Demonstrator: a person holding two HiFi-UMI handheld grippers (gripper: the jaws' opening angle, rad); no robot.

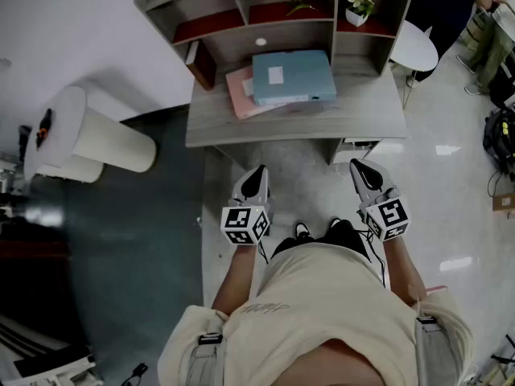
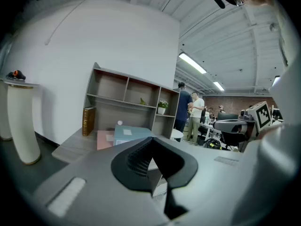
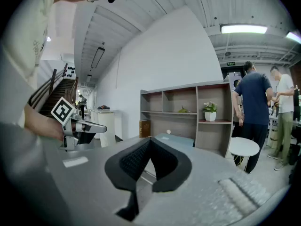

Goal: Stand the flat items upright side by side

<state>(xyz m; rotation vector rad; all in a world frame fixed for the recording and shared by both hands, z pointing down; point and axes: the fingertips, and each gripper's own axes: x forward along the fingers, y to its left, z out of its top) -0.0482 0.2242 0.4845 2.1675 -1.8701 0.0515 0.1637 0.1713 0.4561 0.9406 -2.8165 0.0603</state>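
A blue file box (image 1: 294, 77) lies flat on a pink folder (image 1: 240, 96) on the grey desk (image 1: 241, 131), below the shelf unit. The left gripper view shows the blue file box (image 2: 134, 133), the pink folder (image 2: 104, 139) and a brown book (image 2: 88, 121) standing upright at the desk's left. My left gripper (image 1: 257, 182) and right gripper (image 1: 360, 174) hang side by side over the floor, short of the desk's front edge. Both are shut with nothing in them. In their own views the left gripper (image 2: 151, 143) and right gripper (image 3: 149, 143) show their pads closed together.
The shelf unit (image 1: 334, 22) holds a small potted plant (image 1: 358, 8) and a white ball (image 1: 260, 42). A round white table (image 1: 416, 48) stands right of the desk. White cylinders (image 1: 113, 141) stand at the left. People (image 3: 256, 107) stand beyond the round table.
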